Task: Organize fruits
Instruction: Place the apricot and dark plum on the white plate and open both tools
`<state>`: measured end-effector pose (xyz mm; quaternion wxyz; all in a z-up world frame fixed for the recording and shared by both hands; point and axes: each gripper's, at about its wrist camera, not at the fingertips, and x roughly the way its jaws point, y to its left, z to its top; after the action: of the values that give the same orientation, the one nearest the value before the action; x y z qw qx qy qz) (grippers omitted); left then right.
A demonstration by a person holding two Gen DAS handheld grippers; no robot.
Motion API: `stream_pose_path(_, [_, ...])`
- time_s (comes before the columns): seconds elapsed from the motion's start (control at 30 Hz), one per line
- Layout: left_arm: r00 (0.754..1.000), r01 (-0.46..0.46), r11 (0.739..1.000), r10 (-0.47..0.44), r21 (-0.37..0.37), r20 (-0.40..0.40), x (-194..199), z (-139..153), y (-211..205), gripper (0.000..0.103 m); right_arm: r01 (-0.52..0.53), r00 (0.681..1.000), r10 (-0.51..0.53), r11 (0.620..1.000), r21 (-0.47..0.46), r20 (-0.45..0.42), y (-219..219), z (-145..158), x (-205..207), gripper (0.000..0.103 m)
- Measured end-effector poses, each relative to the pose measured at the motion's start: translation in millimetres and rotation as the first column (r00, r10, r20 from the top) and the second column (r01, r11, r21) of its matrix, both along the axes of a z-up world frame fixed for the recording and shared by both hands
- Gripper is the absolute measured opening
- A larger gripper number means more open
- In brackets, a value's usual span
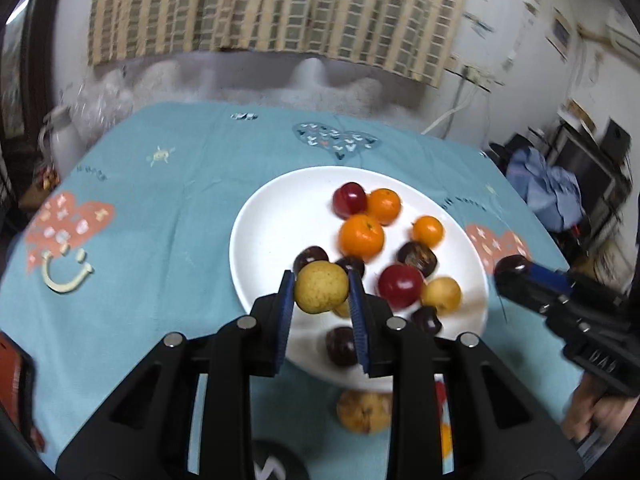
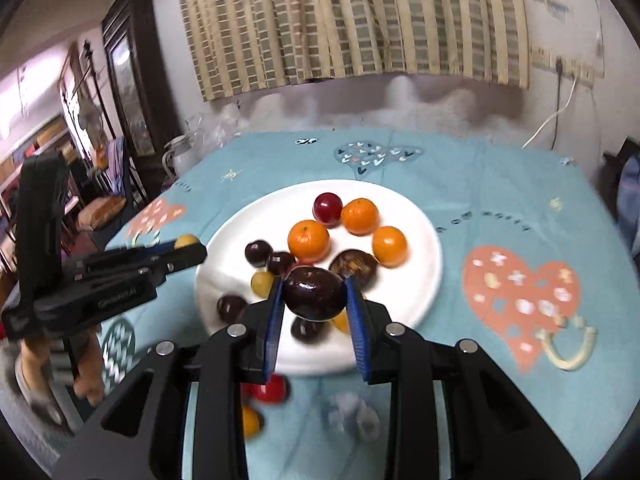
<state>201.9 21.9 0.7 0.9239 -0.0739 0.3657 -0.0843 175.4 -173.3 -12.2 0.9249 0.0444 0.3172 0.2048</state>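
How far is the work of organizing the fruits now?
Done: the white plate already holds three oranges, red, dark and yellow fruits. In hand: the left hand-held gripper is shut on a yellow fruit, and the right hand-held gripper is shut on a dark plum, both above the plate. Left: a few fruits lie on the tablecloth near the plate's front edge, like the red fruit.
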Motion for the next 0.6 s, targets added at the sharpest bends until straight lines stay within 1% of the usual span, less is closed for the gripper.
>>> stream_pose_path(0.03, [1.0, -0.007, 1.0, 0.007, -0.01, -0.011, 3.6, -4.5, 0.7, 0.027, 0.016, 1.0, -0.016, 1.0, -0.014, -0.002, 1.9, -6.4, 5.1, 0.032])
stream_pose_path(0.07, [1.0, -0.011, 1.0, 0.011, -0.012, -0.016, 4.3, -7.2, 0.9, 0.032, 0.018, 1.0, -0.018, 0.999, -0.033, -0.022, 4.2, -10.2, 10.3, 0.032])
stream_pose_path(0.1, [1.0, -0.011, 1.0, 0.01, -0.013, -0.021, 4.4, -10.9, 1.3, 0.047, 0.018, 0.999, -0.019, 0.999, -0.03, -0.039, 2.7, -13.2, 13.5, 0.032])
stream_pose_path(0.13, [1.0, -0.011, 1.0, 0.011, -0.007, -0.017, 2.1, -13.0, 2.0, 0.059, 0.013, 0.999, -0.013, 1.0, -0.007, -0.044, 1.3, -12.9, 13.8, 0.032])
stream_pose_path(0.17, [1.0, -0.013, 1.0, 0.013, 0.005, -0.006, -0.3, -12.9, 1.9, 0.061, 0.004, 0.999, -0.002, 1.0, 0.026, -0.051, -1.8, -12.3, 13.7, 0.032])
stream_pose_path(0.23, [1.0, -0.015, 1.0, 0.015, 0.018, -0.001, -3.2, -11.3, 2.8, 0.061, -0.008, 0.998, 0.013, 0.997, 0.08, -0.068, -6.4, -5.3, 11.3, 0.033])
stream_pose_path(0.37, [1.0, -0.017, 1.0, 0.017, -0.018, 0.006, -15.2, -2.2, 9.1, 0.061, -0.025, 1.0, 0.026, 0.993, 0.114, -0.004, -9.2, 27.8, -11.8, 0.033])
stream_pose_path(0.4, [1.0, -0.019, 1.0, 0.019, -0.013, 0.016, -22.1, 1.3, 10.0, 0.063, -0.044, 0.999, 0.043, 0.992, 0.117, 0.015, -9.2, 37.9, -24.8, 0.036])
stream_pose_path(0.43, [0.999, -0.023, 1.0, 0.023, 0.0, 0.024, -30.7, 3.3, 10.1, 0.066, -0.055, 0.998, 0.052, 0.992, 0.115, 0.029, -9.1, 43.5, -34.8, 0.058])
stream_pose_path(0.47, [0.999, -0.025, 1.0, 0.025, 0.009, 0.027, -36.4, 3.4, 10.1, 0.067, -0.057, 0.998, 0.052, 0.993, 0.107, 0.046, -9.5, 47.5, -46.2, 0.07])
stream_pose_path(0.5, [0.999, -0.026, 0.999, 0.025, 0.025, 0.026, -47.0, 1.8, 8.8, 0.069, -0.056, 0.996, 0.05, 0.995, 0.086, 0.074, -9.5, 50.0, -62.4, 0.079])
stream_pose_path(0.53, [1.0, -0.019, 0.999, 0.018, 0.045, 0.02, -55.2, -0.9, 6.2, 0.07, -0.06, 0.995, 0.056, 0.996, 0.059, 0.078, -8.7, 49.1, -71.4, 0.08])
stream_pose_path(0.6, [1.0, 0.002, 0.995, -0.003, 0.101, 0.01, -72.5, -9.0, -2.3, 0.07, -0.07, 0.996, 0.069, 0.997, 0.015, 0.059, -8.2, 41.7, -85.5, 0.08])
